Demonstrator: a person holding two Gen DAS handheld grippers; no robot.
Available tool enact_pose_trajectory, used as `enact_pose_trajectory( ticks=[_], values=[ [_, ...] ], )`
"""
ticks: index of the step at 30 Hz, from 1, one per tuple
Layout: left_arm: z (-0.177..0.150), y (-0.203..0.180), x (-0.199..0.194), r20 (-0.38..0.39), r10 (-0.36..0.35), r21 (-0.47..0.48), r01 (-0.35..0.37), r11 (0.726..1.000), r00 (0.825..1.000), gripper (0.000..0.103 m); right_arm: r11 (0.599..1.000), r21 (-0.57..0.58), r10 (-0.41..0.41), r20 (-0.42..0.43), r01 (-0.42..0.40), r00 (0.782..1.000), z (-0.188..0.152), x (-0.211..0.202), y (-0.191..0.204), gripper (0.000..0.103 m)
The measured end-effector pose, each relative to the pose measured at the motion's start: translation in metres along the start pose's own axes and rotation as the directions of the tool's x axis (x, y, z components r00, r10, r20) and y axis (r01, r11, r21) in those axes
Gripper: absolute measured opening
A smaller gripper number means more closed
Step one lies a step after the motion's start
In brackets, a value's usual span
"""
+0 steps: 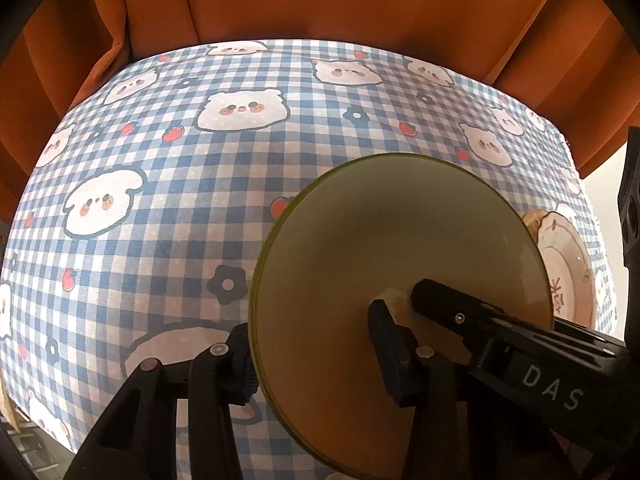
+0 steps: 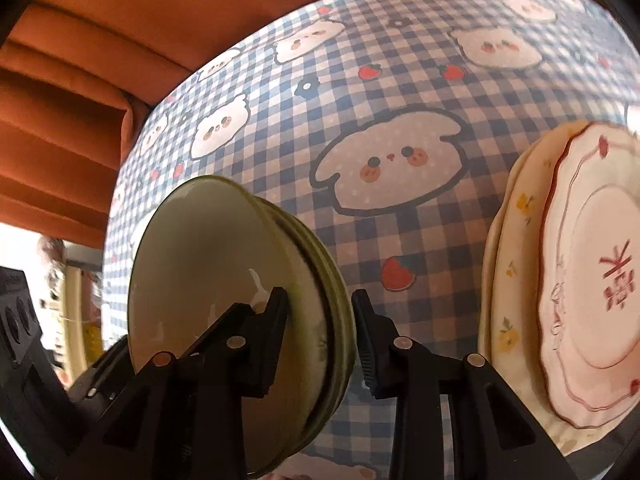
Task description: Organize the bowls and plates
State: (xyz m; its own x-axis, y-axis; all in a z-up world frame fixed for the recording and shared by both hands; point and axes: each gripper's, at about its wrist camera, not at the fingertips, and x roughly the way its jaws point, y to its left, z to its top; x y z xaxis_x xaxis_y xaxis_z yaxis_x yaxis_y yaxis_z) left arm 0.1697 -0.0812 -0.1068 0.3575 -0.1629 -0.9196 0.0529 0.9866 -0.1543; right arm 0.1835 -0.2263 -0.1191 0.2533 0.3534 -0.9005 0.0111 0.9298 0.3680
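The left gripper (image 1: 312, 344) straddles the rim of the green bowls (image 1: 400, 272) — fingers apart, one inside, one outside, not clamped. The right gripper (image 2: 320, 332) straddles the opposite rim (image 2: 340, 320), also apart. The bowls sit nested on the checked tablecloth (image 1: 200, 184), left of the stacked plates (image 2: 560, 280). Best to close both evenly on the rim before lifting — one-sided pressure could tip the stack.

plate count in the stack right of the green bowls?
2 clearly: a pink scalloped red-rimmed plate on top, a cream floral plate right under it. More may be hidden beneath.
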Motion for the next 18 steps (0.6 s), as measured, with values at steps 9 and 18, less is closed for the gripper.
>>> enact_pose_trajectory(
  ticks=[9,18],
  values=[
    [-0.013,0.006,-0.006,-0.039,-0.046,0.019,0.047,0.999,0.998,0.047,0.998,0.048,-0.047,-0.019,0.047,0.999,-0.016,-0.003,0.004,0.037],
    [-0.02,0.011,-0.009,-0.067,-0.092,0.077,0.097,0.992,0.993,0.047,0.991,0.075,-0.112,0.03,0.11,0.993,-0.033,-0.005,0.016,0.04]
  ],
)
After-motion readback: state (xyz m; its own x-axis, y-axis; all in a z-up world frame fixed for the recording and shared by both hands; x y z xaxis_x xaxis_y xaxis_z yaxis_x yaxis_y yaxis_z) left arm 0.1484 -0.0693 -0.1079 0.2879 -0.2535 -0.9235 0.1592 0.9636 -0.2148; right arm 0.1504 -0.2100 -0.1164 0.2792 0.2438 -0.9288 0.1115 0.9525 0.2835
